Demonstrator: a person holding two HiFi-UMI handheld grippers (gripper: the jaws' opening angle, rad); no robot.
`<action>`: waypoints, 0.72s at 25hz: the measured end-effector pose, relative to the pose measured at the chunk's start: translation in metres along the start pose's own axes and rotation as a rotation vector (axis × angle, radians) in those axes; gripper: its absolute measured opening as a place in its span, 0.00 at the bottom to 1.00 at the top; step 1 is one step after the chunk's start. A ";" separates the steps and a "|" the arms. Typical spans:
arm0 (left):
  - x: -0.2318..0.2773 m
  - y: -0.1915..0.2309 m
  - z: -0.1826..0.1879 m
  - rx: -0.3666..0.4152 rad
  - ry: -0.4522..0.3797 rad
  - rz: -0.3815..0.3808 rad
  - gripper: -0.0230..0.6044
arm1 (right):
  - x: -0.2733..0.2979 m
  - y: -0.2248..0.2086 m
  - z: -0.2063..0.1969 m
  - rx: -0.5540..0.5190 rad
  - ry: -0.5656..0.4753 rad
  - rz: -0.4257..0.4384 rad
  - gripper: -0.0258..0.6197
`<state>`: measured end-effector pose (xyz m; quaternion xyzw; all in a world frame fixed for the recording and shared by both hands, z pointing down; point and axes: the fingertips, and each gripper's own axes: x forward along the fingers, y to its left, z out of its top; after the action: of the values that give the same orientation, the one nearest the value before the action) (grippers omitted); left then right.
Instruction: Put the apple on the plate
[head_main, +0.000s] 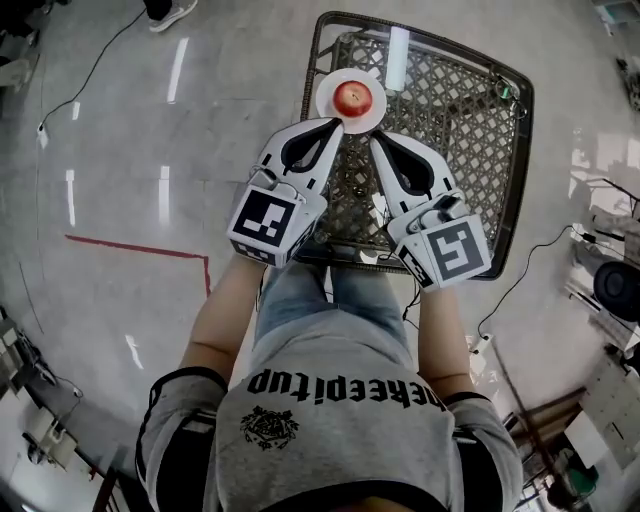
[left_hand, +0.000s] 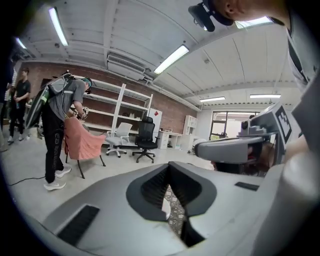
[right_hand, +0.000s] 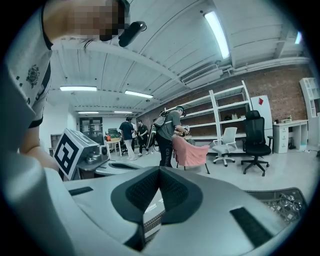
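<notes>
red apple (head_main: 351, 97) sits on white plate (head_main: 326, 104).

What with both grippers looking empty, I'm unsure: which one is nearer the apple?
Left. The left gripper, shut, tips toward the plate's near rim just below the apple; the right gripper, also shut, sits a little farther off, below and right of it.

grey T-shirt (head_main: 330, 445), black-trimmed sleeves (head_main: 165, 415), black print (head_main: 345, 385) | blue jeans (head_main: 300, 295) | left gripper (head_main: 334, 124), right gripper (head_main: 377, 141): white, marker cubes (head_main: 265, 220)
</notes>
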<state>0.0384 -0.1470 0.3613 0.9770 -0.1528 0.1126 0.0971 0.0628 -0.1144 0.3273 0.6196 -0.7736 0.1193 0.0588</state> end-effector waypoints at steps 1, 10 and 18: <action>-0.004 -0.003 0.005 0.007 -0.006 -0.004 0.09 | -0.002 0.002 0.002 -0.003 -0.003 -0.002 0.04; -0.034 -0.019 0.039 0.047 -0.046 -0.046 0.09 | -0.015 0.028 0.022 -0.017 -0.038 -0.011 0.04; -0.060 -0.034 0.062 0.102 -0.085 -0.077 0.09 | -0.027 0.053 0.043 -0.025 -0.081 -0.011 0.04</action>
<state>0.0058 -0.1124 0.2819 0.9897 -0.1134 0.0747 0.0449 0.0202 -0.0892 0.2739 0.6275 -0.7732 0.0843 0.0359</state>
